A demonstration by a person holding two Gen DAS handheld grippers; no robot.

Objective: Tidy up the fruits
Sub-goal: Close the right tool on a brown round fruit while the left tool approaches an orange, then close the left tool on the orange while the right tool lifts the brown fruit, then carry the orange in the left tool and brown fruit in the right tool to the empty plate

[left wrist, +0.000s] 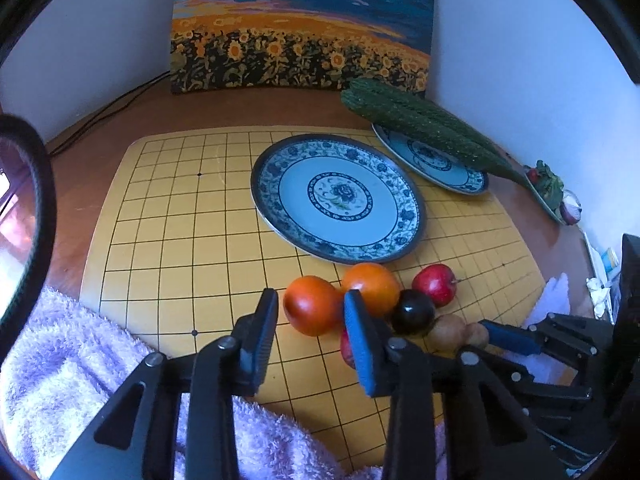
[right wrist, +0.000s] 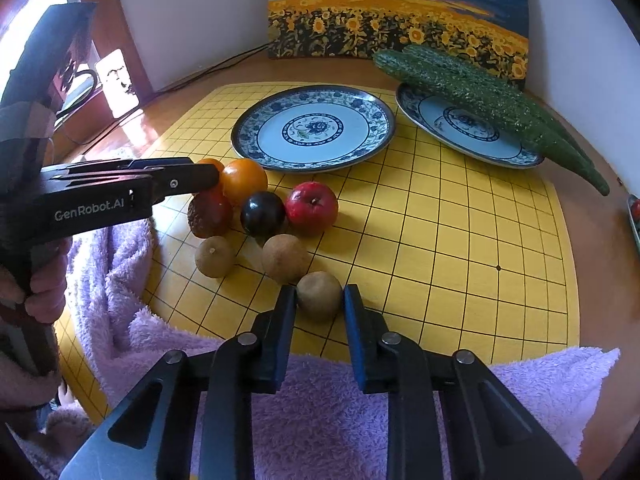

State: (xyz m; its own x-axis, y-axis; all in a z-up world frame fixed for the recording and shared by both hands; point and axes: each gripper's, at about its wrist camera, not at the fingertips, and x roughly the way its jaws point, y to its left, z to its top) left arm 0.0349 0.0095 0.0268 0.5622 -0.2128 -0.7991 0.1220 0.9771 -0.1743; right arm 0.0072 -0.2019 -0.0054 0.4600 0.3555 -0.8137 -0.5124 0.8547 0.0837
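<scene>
Sunflower painting is leaning behind the counter; the left claw is sitting spread around an orange fruit; the right claw is bracketing a brown fruit, contact unclear.

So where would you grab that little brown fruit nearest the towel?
Across the brown fruit's widest middle, coming in low from the towel side. It is round and sits apart from the other fruits, and the right gripper's open fingers already flank it there.

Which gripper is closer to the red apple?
Left. The left hand-held gripper is around an orange fruit beside the red apple; the right hand-held gripper brackets a brown fruit nearer the towel.
</scene>
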